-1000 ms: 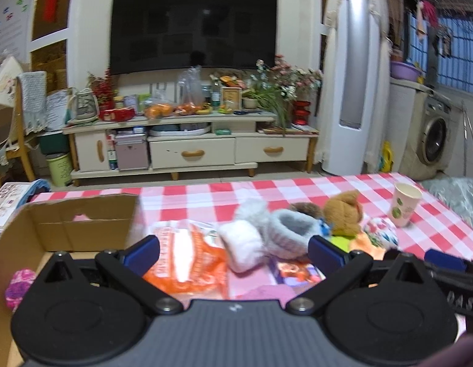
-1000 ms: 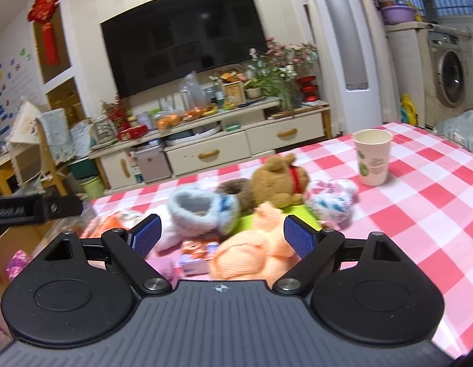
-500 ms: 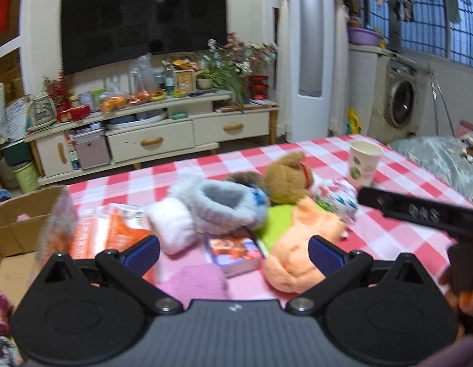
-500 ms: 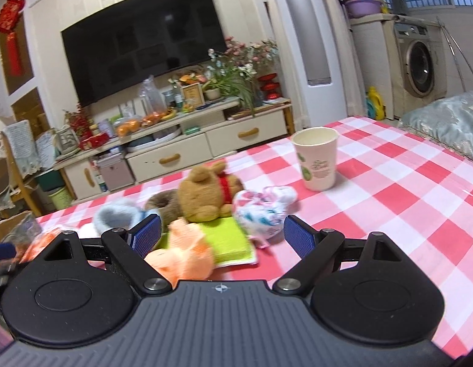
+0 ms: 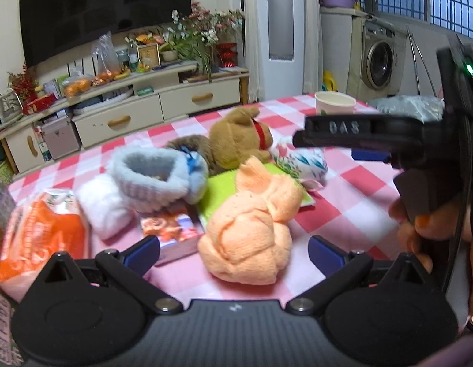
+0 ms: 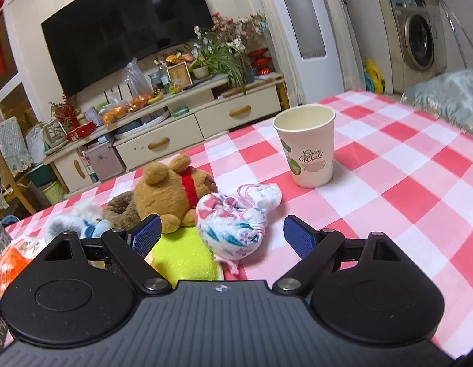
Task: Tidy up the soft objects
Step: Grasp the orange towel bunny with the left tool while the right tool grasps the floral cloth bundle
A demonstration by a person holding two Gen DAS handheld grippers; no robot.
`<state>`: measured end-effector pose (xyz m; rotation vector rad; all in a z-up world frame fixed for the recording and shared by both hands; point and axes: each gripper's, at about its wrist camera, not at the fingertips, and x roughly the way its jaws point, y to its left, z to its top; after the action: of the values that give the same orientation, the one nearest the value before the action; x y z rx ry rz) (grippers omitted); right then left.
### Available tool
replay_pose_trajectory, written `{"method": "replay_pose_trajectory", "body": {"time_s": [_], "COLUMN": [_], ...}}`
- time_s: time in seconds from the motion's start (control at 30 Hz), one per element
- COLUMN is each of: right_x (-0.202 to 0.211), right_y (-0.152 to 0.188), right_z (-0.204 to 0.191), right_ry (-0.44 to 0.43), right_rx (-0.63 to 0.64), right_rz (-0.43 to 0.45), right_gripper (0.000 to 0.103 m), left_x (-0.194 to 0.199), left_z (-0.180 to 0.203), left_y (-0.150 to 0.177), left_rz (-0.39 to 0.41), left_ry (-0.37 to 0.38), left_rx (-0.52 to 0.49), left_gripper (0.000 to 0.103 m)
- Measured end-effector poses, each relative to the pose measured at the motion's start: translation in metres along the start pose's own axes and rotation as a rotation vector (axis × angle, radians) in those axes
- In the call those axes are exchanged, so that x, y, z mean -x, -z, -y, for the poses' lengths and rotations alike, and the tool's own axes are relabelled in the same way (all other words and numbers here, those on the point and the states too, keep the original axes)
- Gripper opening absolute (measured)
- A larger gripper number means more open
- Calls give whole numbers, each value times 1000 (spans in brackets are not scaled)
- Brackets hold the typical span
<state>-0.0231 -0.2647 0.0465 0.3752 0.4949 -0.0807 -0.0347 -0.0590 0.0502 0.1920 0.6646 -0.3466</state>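
Observation:
My left gripper [image 5: 234,252] is open, and a rolled peach knit cloth [image 5: 251,229] lies on the checked table between its fingers, untouched. Behind it sit a grey-blue fuzzy slipper [image 5: 158,177], a white fluffy piece [image 5: 103,205], a lime green cloth [image 5: 221,192], a brown teddy bear [image 5: 239,140] and a floral fabric pouch [image 5: 300,159]. My right gripper [image 6: 222,237] is open just above the floral pouch [image 6: 233,226], with the teddy bear [image 6: 172,189] and green cloth [image 6: 181,253] to its left. The right gripper's side [image 5: 374,137] shows in the left wrist view.
A paper cup [image 6: 308,146] stands upright behind the pouch. An orange plastic packet [image 5: 40,232] and a small printed box [image 5: 172,229] lie at the left. The red-checked tablecloth [image 6: 404,183] stretches to the right. A TV cabinet [image 6: 175,122] stands beyond the table.
Both grippers have swung rightward along the table: the cardboard box left the left view, the peach cloth came between the left fingers, and the right gripper closed in on the floral pouch.

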Motion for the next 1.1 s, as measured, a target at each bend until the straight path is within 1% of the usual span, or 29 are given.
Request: {"method": "replay_pose_trajectory", "body": {"time_s": [0.1, 0.2, 0.4, 0.47, 0.6, 0.63, 0.7, 0.8, 0.83, 0.87, 0.97, 1.1], "right_x": [-9, -16, -31, -32, -37, -36, -34, -36, -36, -36, -33, -31], "right_y": [-2, -2, -6, -7, -9, -9, -10, -10, -10, -10, -11, -10], "right_z": [1, 1, -6, -7, -6, -7, -7, -7, -7, -6, -2, -4], "right_ry": [0, -21, -24, -22, -20, -14, -4, 3, 11, 2, -7, 0], "right_rx": [-1, -8, 46, 53, 56, 63, 81, 97, 107, 114, 112, 136], "right_rz": [-29, -58, -77, -82, -95, -89, -78, -82, -84, -87, -85, -79], "right_gripper": [103, 103, 103, 103, 103, 103, 103, 94, 87, 86, 84, 83], "left_x": [-9, -18, -29, -31, -33, -35, -37, -38, -38, -38, -37, -34], "left_z": [4, 7, 6, 5, 2, 1, -3, -5, -6, -6, -5, -8], "left_y": [0, 0, -1, -2, -2, -3, -4, -4, -4, -4, -5, -3], "left_rz": [-22, -44, -77, -83, -95, -100, -107, -109, -110, -114, -123, -123], "left_ry": [0, -1, 4, 5, 9, 11, 27, 40, 43, 47, 50, 56], "left_rx": [4, 21, 48, 62, 85, 93, 111, 127, 126, 128, 138, 151], "left_gripper": [102, 102, 101, 98, 96, 93, 91, 84, 80, 77, 72, 70]}}
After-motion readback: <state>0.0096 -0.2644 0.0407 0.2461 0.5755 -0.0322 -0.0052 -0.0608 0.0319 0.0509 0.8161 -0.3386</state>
